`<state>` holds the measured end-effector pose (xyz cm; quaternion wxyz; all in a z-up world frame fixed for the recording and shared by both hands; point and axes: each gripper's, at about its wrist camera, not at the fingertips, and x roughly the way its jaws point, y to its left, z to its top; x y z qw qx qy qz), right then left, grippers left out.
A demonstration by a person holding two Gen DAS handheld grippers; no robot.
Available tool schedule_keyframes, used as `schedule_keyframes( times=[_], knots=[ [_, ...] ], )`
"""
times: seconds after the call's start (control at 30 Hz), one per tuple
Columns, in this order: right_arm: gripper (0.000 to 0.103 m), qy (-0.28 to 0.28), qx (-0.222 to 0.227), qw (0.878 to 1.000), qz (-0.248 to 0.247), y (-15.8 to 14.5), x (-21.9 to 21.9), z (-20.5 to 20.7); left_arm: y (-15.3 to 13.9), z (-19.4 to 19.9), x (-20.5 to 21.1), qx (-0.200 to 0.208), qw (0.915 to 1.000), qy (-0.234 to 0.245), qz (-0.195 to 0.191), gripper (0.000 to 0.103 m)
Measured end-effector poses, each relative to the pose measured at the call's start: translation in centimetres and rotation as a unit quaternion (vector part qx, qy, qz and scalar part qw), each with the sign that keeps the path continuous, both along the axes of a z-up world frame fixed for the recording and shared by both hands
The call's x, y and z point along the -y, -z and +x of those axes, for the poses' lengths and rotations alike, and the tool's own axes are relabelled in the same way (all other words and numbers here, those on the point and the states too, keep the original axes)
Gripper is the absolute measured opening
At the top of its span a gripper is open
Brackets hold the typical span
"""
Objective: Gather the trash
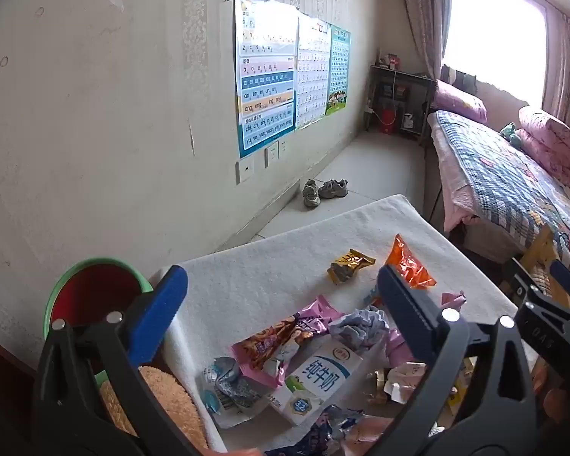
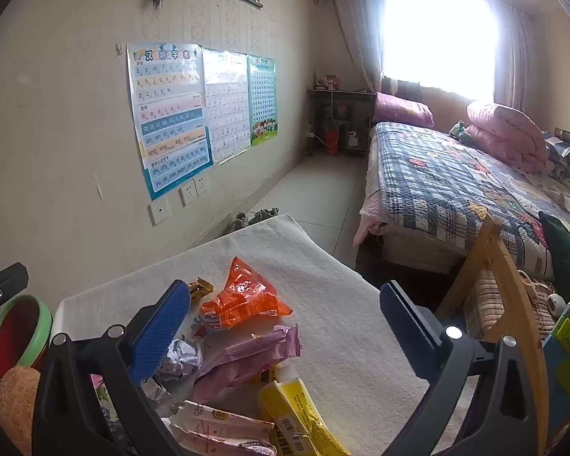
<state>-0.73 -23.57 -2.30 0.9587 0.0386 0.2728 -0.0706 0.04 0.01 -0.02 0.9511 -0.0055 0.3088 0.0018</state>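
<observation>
Trash lies scattered on a white towel-covered table (image 1: 285,273): a milk carton (image 1: 315,383), a pink snack wrapper (image 1: 285,338), a crumpled paper ball (image 1: 357,326), a gold wrapper (image 1: 347,266) and an orange wrapper (image 1: 410,266). My left gripper (image 1: 281,296) is open and empty above the pile. In the right wrist view the orange wrapper (image 2: 243,296), a pink wrapper (image 2: 247,357) and a yellow packet (image 2: 300,414) lie between the fingers. My right gripper (image 2: 285,307) is open and empty above them; it also shows in the left wrist view (image 1: 551,304).
A green bin with a red inside (image 1: 95,292) stands at the table's left, also in the right wrist view (image 2: 19,330). An orange fluffy cloth (image 1: 163,402) lies beside it. A bed (image 2: 456,190) and a wooden chair frame (image 2: 505,288) are on the right. Shoes (image 1: 323,190) sit on the floor.
</observation>
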Motion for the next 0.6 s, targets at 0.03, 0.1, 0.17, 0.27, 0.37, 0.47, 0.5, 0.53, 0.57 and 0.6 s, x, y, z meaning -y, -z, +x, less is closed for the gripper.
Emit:
schedule_keyframes(
  times=[0.03,0.1,0.17,0.27,0.37,0.47,0.5,0.53,0.57,0.6],
  knots=[
    [0.096,0.001,-0.004,1.000,0.006,0.1,0.1,0.0,0.0,0.0,0.0,0.001,1.0000,0.000,0.000,0.098],
    [0.096,0.000,-0.004,1.000,0.002,0.1,0.0,0.1,0.0,0.0,0.0,0.000,1.0000,0.002,0.000,0.098],
    [0.096,0.000,-0.004,1.000,-0.001,0.1,0.0,0.1,-0.1,0.0,0.0,0.003,1.0000,0.002,0.002,0.098],
    [0.096,0.001,-0.004,1.000,0.002,0.1,0.0,0.1,0.0,-0.1,0.1,0.004,1.0000,0.004,0.004,0.098],
    [0.096,0.002,-0.003,1.000,0.002,0.1,0.0,0.0,0.2,-0.2,-0.4,0.002,1.0000,0.000,0.005,0.098],
    [0.096,0.005,-0.005,1.000,0.002,0.2,0.0,0.1,0.2,0.0,-0.6,0.002,1.0000,0.001,0.004,0.098],
    [0.096,0.005,-0.005,1.000,0.003,0.2,0.1,0.2,0.2,0.0,-0.7,0.002,1.0000,0.001,0.004,0.098],
    [0.096,0.005,-0.005,1.000,0.004,0.3,0.1,0.1,0.2,0.1,-0.8,0.003,1.0000,0.001,0.004,0.098],
    [0.096,0.005,-0.004,1.000,0.004,0.3,0.1,0.1,0.2,0.1,-0.9,0.003,1.0000,0.001,0.004,0.098],
    [0.096,0.005,-0.004,1.000,0.004,0.3,0.1,0.2,0.3,0.1,-1.0,0.003,1.0000,0.000,0.004,0.098]
  ],
)
